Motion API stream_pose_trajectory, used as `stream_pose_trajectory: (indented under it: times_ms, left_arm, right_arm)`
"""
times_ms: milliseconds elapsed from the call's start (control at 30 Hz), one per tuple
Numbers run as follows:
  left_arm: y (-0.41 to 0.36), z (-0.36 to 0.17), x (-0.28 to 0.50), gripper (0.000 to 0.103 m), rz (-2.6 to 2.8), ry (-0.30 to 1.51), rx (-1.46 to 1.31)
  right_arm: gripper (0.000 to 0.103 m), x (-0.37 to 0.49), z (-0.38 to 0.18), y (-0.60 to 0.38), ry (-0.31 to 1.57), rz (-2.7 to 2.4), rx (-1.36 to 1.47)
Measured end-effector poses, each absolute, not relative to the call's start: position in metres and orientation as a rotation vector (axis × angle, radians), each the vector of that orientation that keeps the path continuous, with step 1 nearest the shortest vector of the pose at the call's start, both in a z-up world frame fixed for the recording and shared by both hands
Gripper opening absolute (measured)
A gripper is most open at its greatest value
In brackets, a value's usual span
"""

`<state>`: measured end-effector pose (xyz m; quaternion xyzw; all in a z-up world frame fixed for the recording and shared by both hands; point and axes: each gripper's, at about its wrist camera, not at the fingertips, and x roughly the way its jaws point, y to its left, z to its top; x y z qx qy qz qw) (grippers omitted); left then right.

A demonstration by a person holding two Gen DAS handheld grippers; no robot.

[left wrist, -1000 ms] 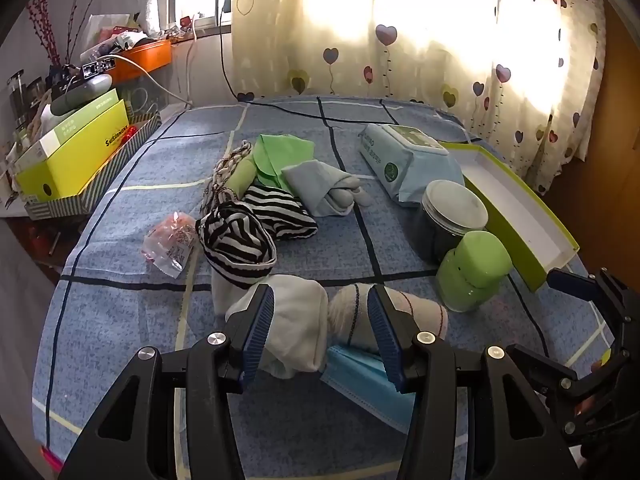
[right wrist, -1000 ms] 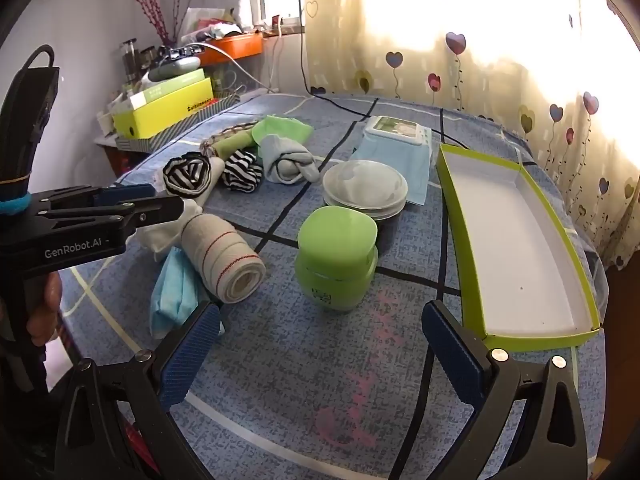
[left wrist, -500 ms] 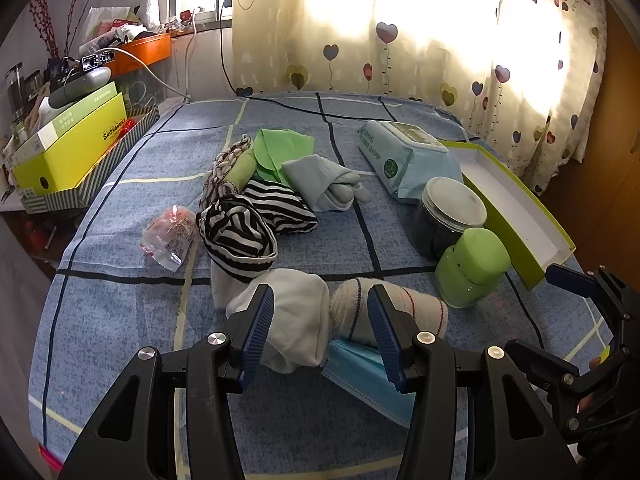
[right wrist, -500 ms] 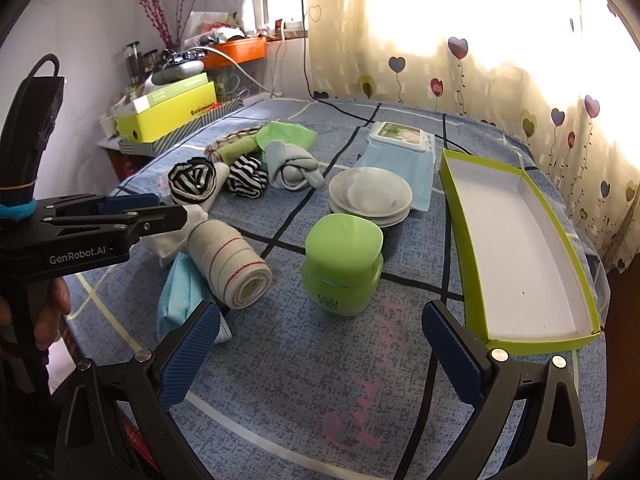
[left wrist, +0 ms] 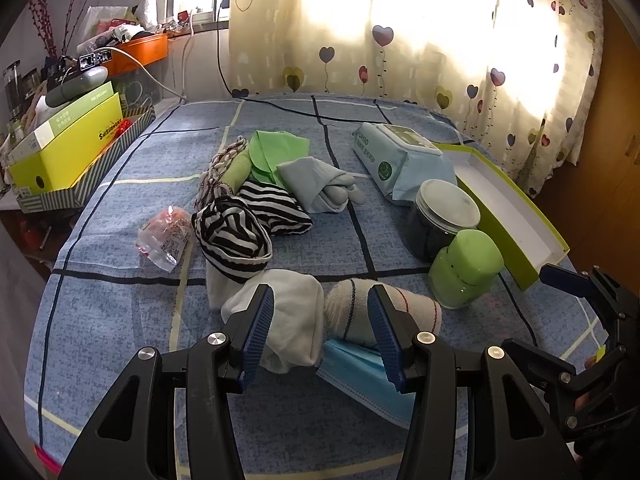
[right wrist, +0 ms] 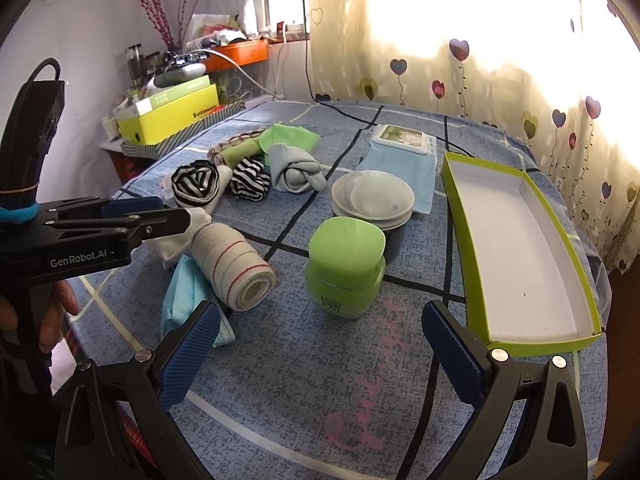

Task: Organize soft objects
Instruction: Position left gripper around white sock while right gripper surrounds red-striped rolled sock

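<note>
The left gripper (left wrist: 320,332) hangs part-open over the white sock (left wrist: 292,320) and rolled sock (left wrist: 384,312), holding nothing. The right gripper (right wrist: 320,360) gapes wide, empty, near the green jar (right wrist: 344,268). Closing now could pinch both socks or snag the blue mask (left wrist: 360,376) beneath.

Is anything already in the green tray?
No. In the right wrist view the green tray shows only its bare white floor.

Left tongs (left wrist: 320,328) parted, right tongs (right wrist: 322,354) spread wide, both level
</note>
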<state>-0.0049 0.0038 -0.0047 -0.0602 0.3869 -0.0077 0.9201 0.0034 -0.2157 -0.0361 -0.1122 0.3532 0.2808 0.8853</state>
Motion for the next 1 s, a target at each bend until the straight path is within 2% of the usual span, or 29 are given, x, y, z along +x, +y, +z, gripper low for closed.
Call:
stream_pose_trajectory:
  times_ms: [1000]
  left_arm:
    - [0.017, 0.000, -0.011, 0.050, -0.003, 0.763, -0.172]
  right_arm:
    - [0.102, 0.001, -0.030, -0.207, 0.673, 0.668, -0.243]
